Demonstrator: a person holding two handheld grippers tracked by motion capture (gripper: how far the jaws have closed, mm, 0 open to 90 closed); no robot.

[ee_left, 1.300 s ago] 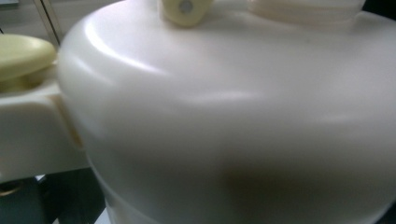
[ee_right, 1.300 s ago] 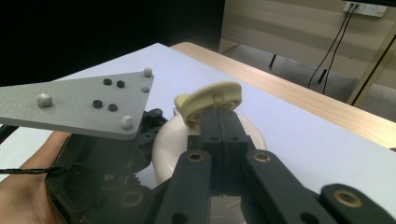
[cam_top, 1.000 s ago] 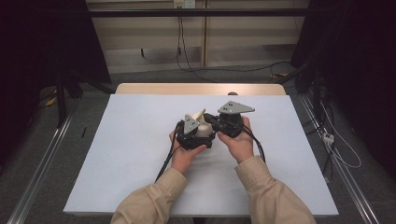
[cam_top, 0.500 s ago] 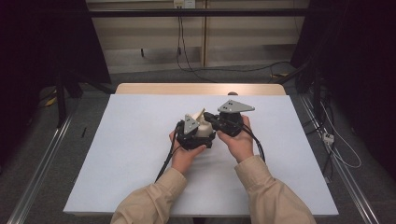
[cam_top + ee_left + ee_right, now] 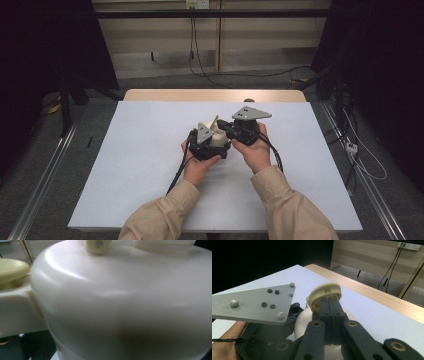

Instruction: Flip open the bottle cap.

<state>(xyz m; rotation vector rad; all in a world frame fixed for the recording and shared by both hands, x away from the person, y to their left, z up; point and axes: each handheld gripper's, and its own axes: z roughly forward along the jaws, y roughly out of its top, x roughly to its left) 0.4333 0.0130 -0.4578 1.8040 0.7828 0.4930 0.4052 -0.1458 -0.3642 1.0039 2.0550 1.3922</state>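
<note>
Hands met over the middle of the white table (image 5: pixel 125 165), each carrying a gripper. The left gripper (image 5: pixel 207 142) sat against a cream plastic container (image 5: pixel 218 138), which was held just above the tabletop between the two tools. Through the left gripper view the container's rounded wall (image 5: pixel 120 305) sat pressed up to the lens, with a pale yellow lid (image 5: pixel 11 268) at one side; the jaws themselves were hidden, so whether they were clenched or released could not be told. The right gripper (image 5: pixel 328 301) had its black jaws pressed together, pinching the rim of a pale yellow round cap (image 5: pixel 324 293) on top of the container. A grey three-cornered plate (image 5: pixel 254 303) on the left gripper lay just beside that cap.
</note>
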